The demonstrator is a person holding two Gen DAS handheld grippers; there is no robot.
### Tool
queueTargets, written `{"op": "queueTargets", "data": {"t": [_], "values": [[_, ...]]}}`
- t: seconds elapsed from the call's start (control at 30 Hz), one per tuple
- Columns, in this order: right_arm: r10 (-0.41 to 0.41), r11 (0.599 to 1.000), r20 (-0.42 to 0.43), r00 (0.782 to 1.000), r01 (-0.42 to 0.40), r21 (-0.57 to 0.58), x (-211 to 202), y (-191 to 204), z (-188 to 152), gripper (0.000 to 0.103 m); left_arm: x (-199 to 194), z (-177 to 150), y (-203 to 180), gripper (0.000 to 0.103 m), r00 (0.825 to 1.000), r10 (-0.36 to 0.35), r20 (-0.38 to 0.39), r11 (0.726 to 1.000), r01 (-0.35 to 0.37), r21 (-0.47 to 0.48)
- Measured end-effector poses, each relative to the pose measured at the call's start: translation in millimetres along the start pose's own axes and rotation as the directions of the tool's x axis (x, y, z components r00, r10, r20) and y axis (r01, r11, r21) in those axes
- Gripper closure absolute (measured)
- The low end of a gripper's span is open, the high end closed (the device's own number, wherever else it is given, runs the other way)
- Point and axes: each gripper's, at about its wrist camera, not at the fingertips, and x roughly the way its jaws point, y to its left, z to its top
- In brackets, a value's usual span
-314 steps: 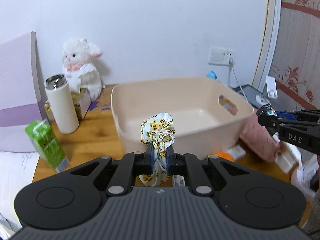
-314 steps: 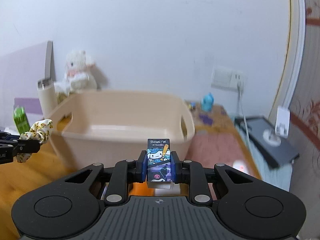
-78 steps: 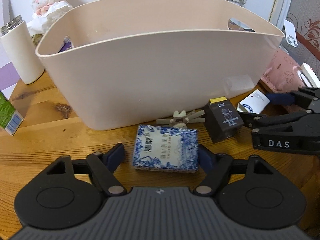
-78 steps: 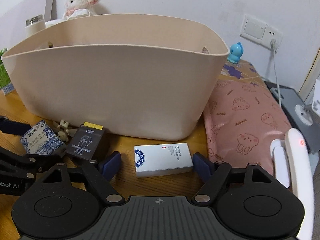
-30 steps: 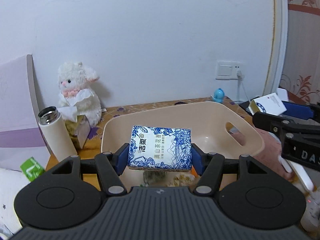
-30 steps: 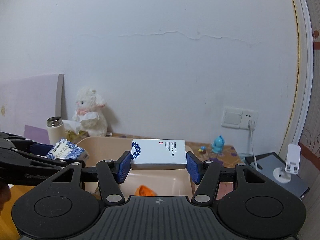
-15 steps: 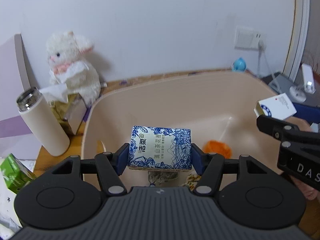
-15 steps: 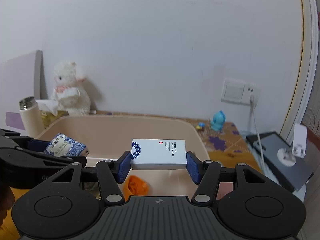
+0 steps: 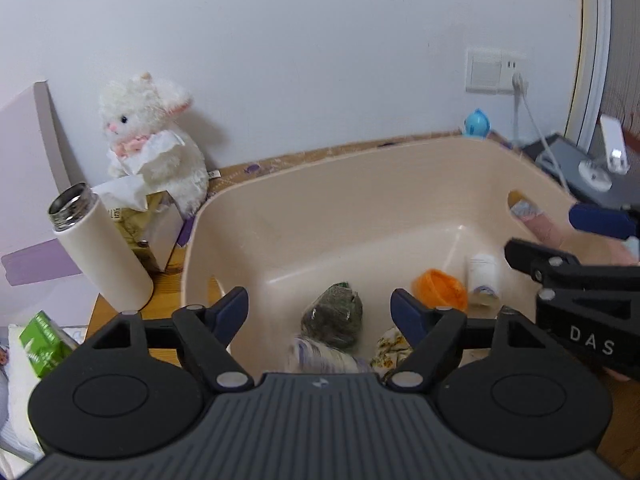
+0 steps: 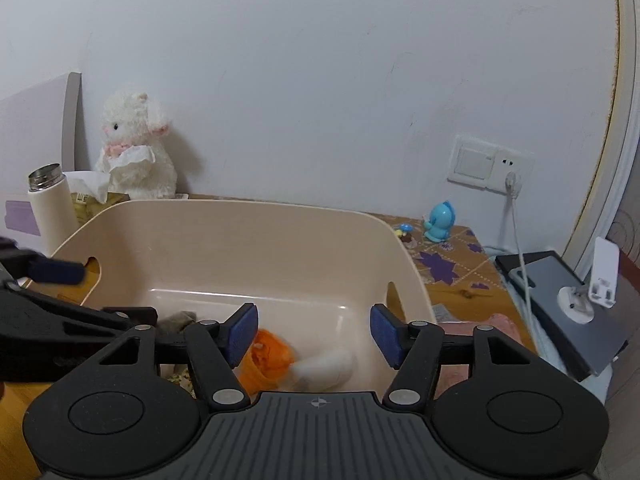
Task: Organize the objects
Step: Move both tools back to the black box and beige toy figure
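Note:
A beige plastic tub (image 9: 360,184) (image 10: 248,224) stands on the wooden table. My left gripper (image 9: 320,308) is open and empty above its near left part. A blurred blue-and-white tissue pack (image 9: 324,356) lies in the tub just below it, beside a dark bundle (image 9: 334,316), a floral scrunchie (image 9: 390,346) and an orange item (image 9: 440,288) (image 10: 264,356). My right gripper (image 10: 312,330) is open and empty above the tub's right part. A blurred white box (image 10: 328,364) (image 9: 484,278) lies in the tub below it.
A white thermos (image 9: 100,248) (image 10: 52,208), a white plush lamb (image 9: 152,144) (image 10: 136,152) and a tissue box (image 9: 152,220) stand left of the tub. A green carton (image 9: 46,338) is at far left. A blue toy (image 10: 440,220), charger cable and grey device (image 10: 560,308) are at right.
Both grippers opened. The tissue pack dropped from the left gripper and the white box dropped from the right gripper, both into the tub.

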Motion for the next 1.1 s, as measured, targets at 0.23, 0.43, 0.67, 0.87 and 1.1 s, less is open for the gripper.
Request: {"op": "queueTargets", "data": {"t": [0.23,0.43,0.67,0.87,1.1], "values": [[-0.019,1.000,0.025,1.000,0.020,-0.019,-34.9,-5.3,-7.2,0.029,-36.7,-5.0,5.0,0.022,0.998,-0.011,0.065,1.000,0.012,-0.013],[-0.011,1.000,-0.008,1.000,0.011,-0.019,-53.1,-9.9,-24.8,0.026,-56.4,-22.6,6.1,0.019,0.997,-0.049,0.059,0.999,0.050,-0.017],[0.007,1.000,-0.080,0.997,-0.009,-0.028,-51.2,-11.0,-50.2,0.025,-59.5,-53.5,8.1,0.017,0.995,-0.096,0.012,0.995,0.096,-0.031],[0.049,0.998,-0.155,0.987,-0.055,-0.035,-36.6,-2.4,-70.7,0.025,-38.0,-77.8,8.5,0.017,0.992,-0.110,-0.055,0.993,0.107,-0.054],[0.081,0.994,-0.221,0.972,-0.096,-0.061,-21.6,13.9,-87.3,0.025,-10.5,-97.4,10.3,0.017,0.981,-0.147,-0.123,0.986,0.136,-0.093]]}}
